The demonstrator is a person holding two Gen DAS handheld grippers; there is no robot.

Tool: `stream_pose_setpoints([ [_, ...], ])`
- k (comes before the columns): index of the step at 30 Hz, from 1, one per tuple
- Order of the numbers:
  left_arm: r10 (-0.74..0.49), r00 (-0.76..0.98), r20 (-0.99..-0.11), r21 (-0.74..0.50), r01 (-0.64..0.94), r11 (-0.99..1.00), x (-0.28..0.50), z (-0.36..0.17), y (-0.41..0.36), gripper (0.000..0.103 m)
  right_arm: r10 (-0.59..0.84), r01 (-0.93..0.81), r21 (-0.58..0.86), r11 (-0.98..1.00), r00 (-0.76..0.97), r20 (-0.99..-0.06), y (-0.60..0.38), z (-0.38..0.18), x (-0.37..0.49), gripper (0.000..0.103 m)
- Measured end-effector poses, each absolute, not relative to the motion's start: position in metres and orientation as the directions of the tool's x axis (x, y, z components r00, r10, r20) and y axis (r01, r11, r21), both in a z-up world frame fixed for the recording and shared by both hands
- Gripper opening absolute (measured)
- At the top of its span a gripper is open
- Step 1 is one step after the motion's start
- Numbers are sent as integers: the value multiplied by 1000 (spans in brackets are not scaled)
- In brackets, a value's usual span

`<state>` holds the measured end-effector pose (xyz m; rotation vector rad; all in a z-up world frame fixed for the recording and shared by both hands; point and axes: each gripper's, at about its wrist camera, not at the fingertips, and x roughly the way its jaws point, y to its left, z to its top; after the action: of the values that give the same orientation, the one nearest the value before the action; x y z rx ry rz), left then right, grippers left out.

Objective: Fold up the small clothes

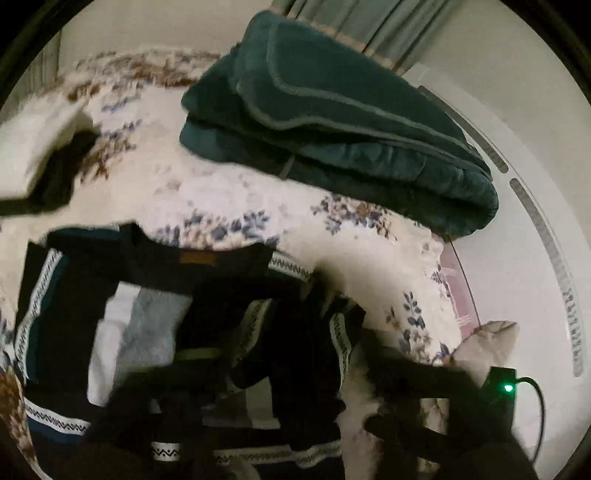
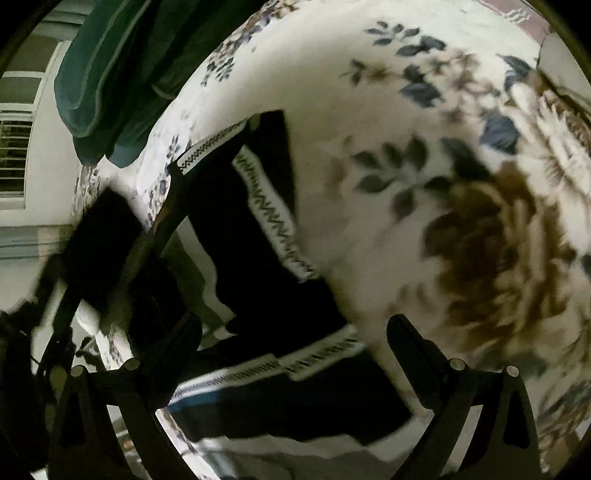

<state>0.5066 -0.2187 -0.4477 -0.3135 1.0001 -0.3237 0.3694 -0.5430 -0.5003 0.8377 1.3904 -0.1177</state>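
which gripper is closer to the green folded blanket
left, as far as the blur shows. the left gripper sits just below the green folded blanket; the right gripper is further off, open over the dark trimmed garment

Garment [image 2: 255, 229] apparently on bedspread [image 2: 369, 240].

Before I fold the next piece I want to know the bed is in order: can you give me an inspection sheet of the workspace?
Surface: bedspread, white with blue and brown flowers.
Job's things: dark garment with white patterned trim, lying flat; light cloths among the dark pieces.
Clutter: folded green blanket at the bed's far side.
Grippers: right gripper open over the garment, holding nothing; left gripper too blurred to judge.
Cables: black cable by a green light.
Surroundings: curtain, window blinds, white wall.
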Motion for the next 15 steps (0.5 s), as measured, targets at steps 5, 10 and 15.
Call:
stream_pose_setpoints([
  [5, -327, 568, -755, -349, 72, 934, 474, -452, -170, 103, 398, 497, 424, 757, 164, -903, -559, -480, 366, 101],
  [10, -27, 493, -870, -101, -124, 987, 412, -512, -83, 103, 473, 406, 513, 756, 203, -857, -537, -462, 394, 101],
  [15, 149, 300, -942, 73, -252, 965, 354, -585, -27, 103, 483, 329, 526, 785, 208, -851, -499, -483, 449, 101],
])
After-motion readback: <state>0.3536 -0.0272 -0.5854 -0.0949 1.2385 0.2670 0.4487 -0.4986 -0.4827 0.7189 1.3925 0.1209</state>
